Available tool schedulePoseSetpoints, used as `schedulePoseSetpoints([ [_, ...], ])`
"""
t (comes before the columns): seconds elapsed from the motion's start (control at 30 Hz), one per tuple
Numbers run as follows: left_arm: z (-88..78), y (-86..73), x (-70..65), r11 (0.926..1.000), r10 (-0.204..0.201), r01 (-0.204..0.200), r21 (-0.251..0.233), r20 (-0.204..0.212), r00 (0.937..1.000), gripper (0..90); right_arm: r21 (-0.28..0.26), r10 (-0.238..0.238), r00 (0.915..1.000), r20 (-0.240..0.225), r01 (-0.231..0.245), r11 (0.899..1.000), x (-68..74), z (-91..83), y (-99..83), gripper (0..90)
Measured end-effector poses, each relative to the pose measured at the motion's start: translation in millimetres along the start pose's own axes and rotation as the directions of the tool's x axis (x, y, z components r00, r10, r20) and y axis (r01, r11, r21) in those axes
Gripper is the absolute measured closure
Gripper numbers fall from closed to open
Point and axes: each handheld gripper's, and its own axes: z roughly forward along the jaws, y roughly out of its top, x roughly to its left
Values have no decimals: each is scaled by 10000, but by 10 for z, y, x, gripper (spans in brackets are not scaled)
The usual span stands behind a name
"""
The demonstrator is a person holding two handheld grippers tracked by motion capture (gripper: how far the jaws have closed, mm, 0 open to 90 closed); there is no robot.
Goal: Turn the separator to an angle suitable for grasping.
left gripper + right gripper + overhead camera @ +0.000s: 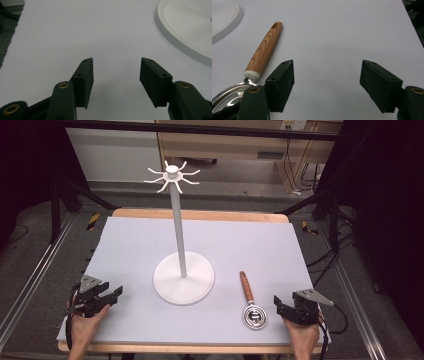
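Two claws rest at the near edge of the pale worktop (130, 245) in the high view, each held in one hand: the left claw (116, 295) and the right claw (278, 305), both released, jaws apart and gripping nothing. Between them stand one white hook stand (183, 279) with a tall pole and a ring of small hooks on top, and one metal strainer (254, 316) with a wooden handle, lying just left of the right claw. No readable writing or brand shows on any of them.

From the left gripper view, the left claw (116, 71) gapes over bare worktop, the stand's round base (185, 27) ahead to its right.

From the right gripper view, the right claw (327, 75) gapes too; the strainer's wooden handle (264, 48) lies ahead-left, its steel bowl (227, 96) beside the left jaw, contact unclear.
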Motion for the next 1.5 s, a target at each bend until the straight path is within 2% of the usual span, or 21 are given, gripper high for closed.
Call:
schedulePoseSetpoints([
  [0.07,-4,-11,-8,10000,44,-45,-50,-151,9999,469,57,101,9999,-35,-101,9999,-2,-12,4,280],
  [0.17,-6,-25,-20,9993,333,-340,-154,-452,9984,496,107,-21,9999,-116,22,9999,4,-38,17,299],
  [0.27,-2,-39,-21,9991,420,-423,-81,-376,9984,506,294,23,9996,-268,-15,9996,19,-42,35,304],
  [0.3,5,-40,-21,9988,475,-478,-86,-327,9983,505,439,-137,9992,-367,153,9989,49,-52,49,323],
  [0.33,6,-35,-21,9987,506,-508,-75,-295,9983,505,439,-137,9992,-367,153,9989,49,-52,49,323],
  [0.37,6,-24,-25,9982,583,-587,-144,-292,9979,493,443,-381,9986,-368,397,9982,89,-68,79,328],
  [0.57,-6,-17,-40,9976,635,-640,-274,-183,9978,502,400,-619,9967,-525,640,9971,195,-108,181,350],
  [0.63,-1,-16,-47,9979,589,-590,-261,-48,9983,487,646,-831,9943,-672,874,9941,291,-96,249,370],
  [0.67,0,-12,-48,9982,573,-573,-190,-13,9984,487,646,-831,9943,-672,874,9941,291,-96,249,370],
  [0.77,8,-19,-56,9986,512,-511,-107,159,9986,476,970,-947,9922,-814,1025,9900,408,-68,308,370],
  [0.8,20,-28,-70,9984,557,-557,-20,127,9984,472,1058,-1023,9898,-995,1128,9880,472,-52,343,372],
  [0.97,37,-29,-79,9982,593,-595,119,169,9981,437,1398,-1023,9861,-1309,1205,9828,595,-1,454,397],
  [1.03,47,-27,-81,9980,600,-604,197,208,9980,406,1724,-1099,9849,-1336,1323,9761,664,54,531,413],
  [1.1,53,-27,-79,9977,613,-618,267,197,9979,404,1822,-1067,9850,-1356,1307,9746,685,76,553,419],
  [1.17,56,-28,-77,9980,529,-538,328,274,9982,365,2049,-1166,9850,-1272,1412,9685,729,152,595,420],
  [1.33,45,-23,-74,9983,506,-514,282,315,9982,349,2362,-1023,9875,-1200,1285,9632,805,259,633,422],
  [1.37,48,-21,-76,9981,526,-535,296,310,9981,343,2347,-1159,9879,-1026,1373,9623,828,307,644,425],
  [1.43,53,-23,-81,9983,484,-494,294,325,9983,339,2505,-1135,9897,-870,1320,9591,845,356,659,435],
  [1.5,62,-25,-86,9982,478,-490,335,354,9982,336,2508,-1181,9895,-833,1355,9585,852,380,664,460],
])
